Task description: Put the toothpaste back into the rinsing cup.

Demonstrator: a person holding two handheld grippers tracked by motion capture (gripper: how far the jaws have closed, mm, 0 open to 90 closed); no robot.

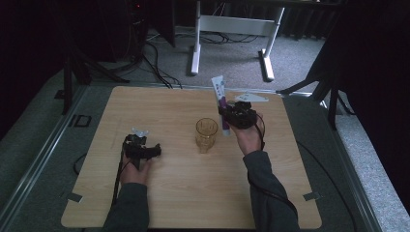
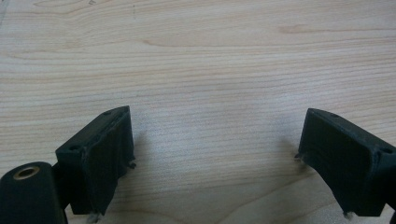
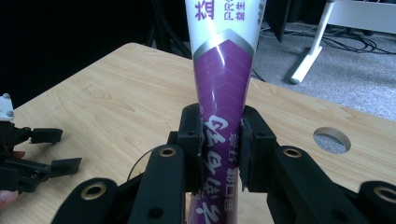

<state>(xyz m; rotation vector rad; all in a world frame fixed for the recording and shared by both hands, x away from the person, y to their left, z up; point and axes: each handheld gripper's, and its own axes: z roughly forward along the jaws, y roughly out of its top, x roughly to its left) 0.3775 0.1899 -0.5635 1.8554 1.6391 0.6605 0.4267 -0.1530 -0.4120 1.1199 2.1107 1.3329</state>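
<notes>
A purple and white toothpaste tube (image 1: 221, 99) stands upright in my right gripper (image 1: 227, 116), which is shut on it just right of an amber glass (image 1: 206, 135) in the middle of the wooden table (image 1: 183, 183). Seen from the right gripper view, both jaws press on the purple lower part of the tube (image 3: 223, 93), at my right gripper (image 3: 220, 147). My left gripper (image 1: 140, 133) rests at the table's left. In the left gripper view, my left gripper (image 2: 212, 158) stands open over bare wood.
A white desk frame (image 1: 232, 34) and cables stand on the carpet behind the table. A round hole (image 3: 332, 139) is cut in the tabletop near its far right corner. The left gripper (image 3: 32, 154) lies at the left in the right gripper view.
</notes>
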